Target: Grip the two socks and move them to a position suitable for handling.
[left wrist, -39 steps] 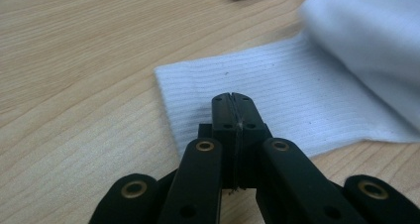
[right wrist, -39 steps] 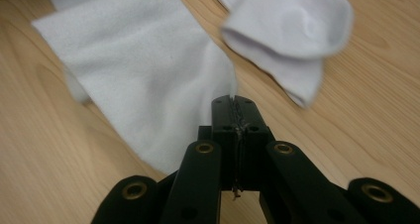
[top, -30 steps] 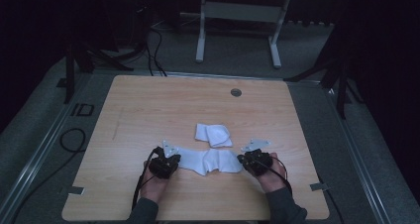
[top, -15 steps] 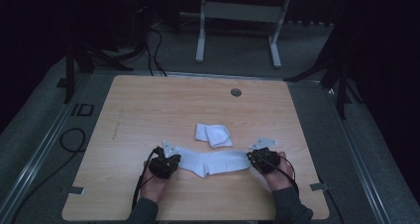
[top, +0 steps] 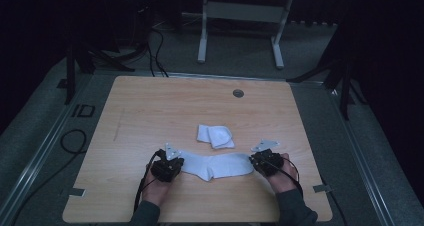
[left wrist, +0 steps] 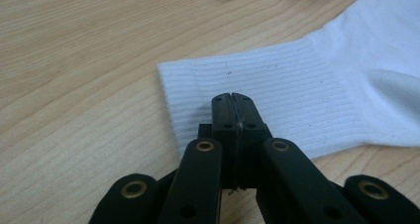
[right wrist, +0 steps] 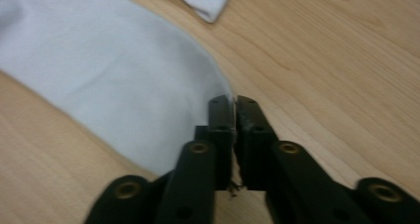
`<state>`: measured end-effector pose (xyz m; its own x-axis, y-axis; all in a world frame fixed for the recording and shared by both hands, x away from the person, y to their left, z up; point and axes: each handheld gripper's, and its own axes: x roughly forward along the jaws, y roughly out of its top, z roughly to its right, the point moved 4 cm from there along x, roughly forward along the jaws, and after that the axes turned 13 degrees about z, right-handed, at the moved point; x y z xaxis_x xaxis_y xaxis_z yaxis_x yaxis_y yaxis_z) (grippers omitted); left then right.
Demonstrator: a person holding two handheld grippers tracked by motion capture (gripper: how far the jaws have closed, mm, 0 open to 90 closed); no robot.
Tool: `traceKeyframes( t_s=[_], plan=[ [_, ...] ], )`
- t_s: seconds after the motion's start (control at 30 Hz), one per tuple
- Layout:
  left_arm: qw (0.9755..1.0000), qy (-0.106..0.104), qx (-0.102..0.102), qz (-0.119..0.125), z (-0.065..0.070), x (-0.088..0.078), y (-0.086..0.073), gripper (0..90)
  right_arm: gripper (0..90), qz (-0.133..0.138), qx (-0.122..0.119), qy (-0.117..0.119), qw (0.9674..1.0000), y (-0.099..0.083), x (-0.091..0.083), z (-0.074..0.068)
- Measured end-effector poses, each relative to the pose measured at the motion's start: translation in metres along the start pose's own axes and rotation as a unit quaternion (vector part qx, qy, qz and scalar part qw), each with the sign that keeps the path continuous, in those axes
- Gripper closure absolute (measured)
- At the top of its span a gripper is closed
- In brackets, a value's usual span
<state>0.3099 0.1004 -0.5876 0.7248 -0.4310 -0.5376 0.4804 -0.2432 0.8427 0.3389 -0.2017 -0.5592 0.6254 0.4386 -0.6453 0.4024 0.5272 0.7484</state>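
Moved: the right gripper point(top: 259, 161) has slid outward since a second ago, drawing the sock point(top: 217, 166) flatter; its jaws have just been opening.
Left gripper point(left wrist: 233, 102): clamped tight on the ribbed cuff, fabric between the jaws.
Right gripper now: jaws a narrow slit apart at the toe edge, pads seemingly no longer pressing.
Sock: flat on the table point(top: 150, 111), stretched between both grippers; folded sock point(top: 215, 136) just behind.
Handling: likely light, limp, stretchy; best pinched at cuff and toe edges.
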Motion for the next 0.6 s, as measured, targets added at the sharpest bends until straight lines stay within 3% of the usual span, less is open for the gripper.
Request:
traceKeyframes(
  t_s=[0.1,0.2,0.33,0.57,0.6],
  plan=[
    [1.0000,-0.002,-0.003,0.001,0.000,0.000,0.000,89.0,70.5,0.011,-0.002,0.005,0.9999,0.004,-0.001,-0.003],
    [0.9999,-0.008,-0.013,0.004,-0.001,-0.001,0.001,85.4,66.6,0.029,-0.010,0.010,0.9995,0.013,-0.002,-0.006],
    [0.9998,-0.007,-0.013,0.014,-0.001,-0.004,0.003,81.6,65.9,0.043,-0.018,0.012,0.9988,0.026,0.002,-0.010],
    [0.9997,-0.002,-0.015,0.021,-0.003,-0.007,0.005,80.3,67.7,0.064,-0.018,0.012,0.9977,0.048,0.023,-0.010],
    [0.9993,-0.004,-0.029,0.023,-0.005,-0.008,0.005,80.3,67.6,0.064,-0.018,0.012,0.9977,0.048,0.023,-0.010]
  ],
)
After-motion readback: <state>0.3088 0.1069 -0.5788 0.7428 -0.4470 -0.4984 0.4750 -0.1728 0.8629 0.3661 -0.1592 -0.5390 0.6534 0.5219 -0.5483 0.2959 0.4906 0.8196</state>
